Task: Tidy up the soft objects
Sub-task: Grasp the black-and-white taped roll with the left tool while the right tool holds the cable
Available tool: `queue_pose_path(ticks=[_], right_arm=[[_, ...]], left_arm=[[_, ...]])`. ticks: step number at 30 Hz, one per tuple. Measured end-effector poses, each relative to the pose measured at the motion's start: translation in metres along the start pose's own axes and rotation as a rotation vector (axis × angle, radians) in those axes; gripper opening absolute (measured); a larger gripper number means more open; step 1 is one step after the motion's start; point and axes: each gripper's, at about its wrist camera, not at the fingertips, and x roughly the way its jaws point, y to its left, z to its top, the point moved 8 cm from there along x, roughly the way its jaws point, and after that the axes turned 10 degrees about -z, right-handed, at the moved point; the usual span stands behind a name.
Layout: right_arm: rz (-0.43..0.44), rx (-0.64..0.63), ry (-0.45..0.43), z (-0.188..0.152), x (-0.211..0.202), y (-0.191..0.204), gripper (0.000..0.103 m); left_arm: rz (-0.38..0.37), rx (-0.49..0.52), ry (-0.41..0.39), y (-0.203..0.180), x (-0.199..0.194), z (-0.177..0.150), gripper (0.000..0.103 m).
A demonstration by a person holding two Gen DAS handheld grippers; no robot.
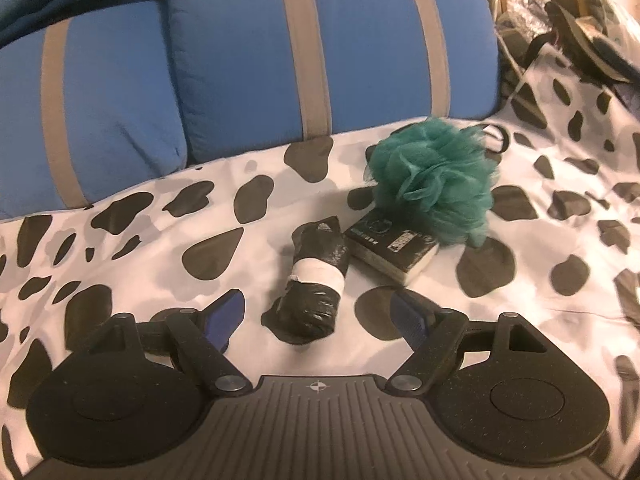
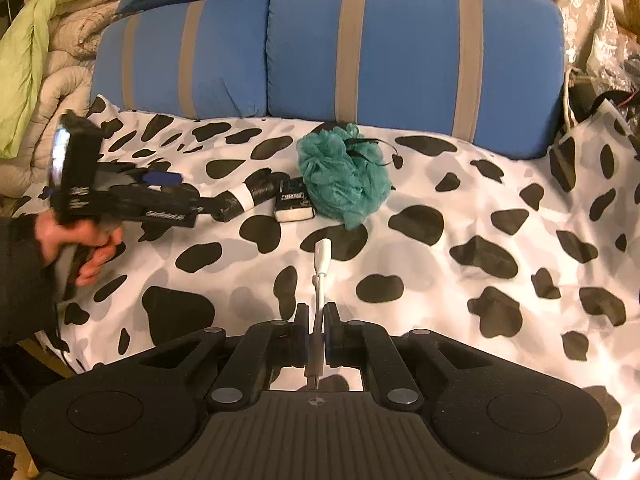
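Observation:
A black roll with a white band (image 1: 310, 280) lies on the spotted sheet (image 1: 160, 240), just ahead of my open, empty left gripper (image 1: 320, 316). Behind it lie a black-topped sponge (image 1: 390, 248) and a teal bath pouf (image 1: 434, 176), touching each other. The right wrist view shows the same roll (image 2: 244, 198), sponge (image 2: 294, 204) and pouf (image 2: 344, 176), with the left gripper (image 2: 168, 188) in a hand near the roll. My right gripper (image 2: 316, 336) is shut on a white adapter cable (image 2: 320, 268) above the sheet (image 2: 440, 220).
Two blue cushions with grey stripes (image 1: 320, 48) (image 2: 400, 52) stand along the back. Clutter and a bag (image 1: 580, 32) sit at the far right. Green and beige bedding (image 2: 36, 60) is piled at the left.

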Motion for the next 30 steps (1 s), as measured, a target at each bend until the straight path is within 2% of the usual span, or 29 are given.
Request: queue_pose_path(ticks=[9,15,18,20,30], right_arm=[[0.053,0.005,0.034,0.001,0.007,0.008,0.009],[0.076,0.002,0.042,0.004,0.009,0.015,0.006],[0.069,-0.001,0.05,0.003,0.012,0.014,0.004],[0.056,-0.005,0.055,0.002,0.014,0.011,0.004],[0.024,0.047,0.073,0.001,0.019,-0.01,0.004]], left_arm=[[-0.021,0.011,0.049,0.018,0.04,-0.003,0.08],[-0.055,-0.009,0.04,0.021,0.052,0.004,0.079],[-0.064,-0.003,0.052,0.02,0.06,0.004,0.061],[-0.083,0.0,0.079,0.019,0.066,0.002,0.043],[-0.131,-0.04,0.078,0.015,0.056,0.004,0.042]])
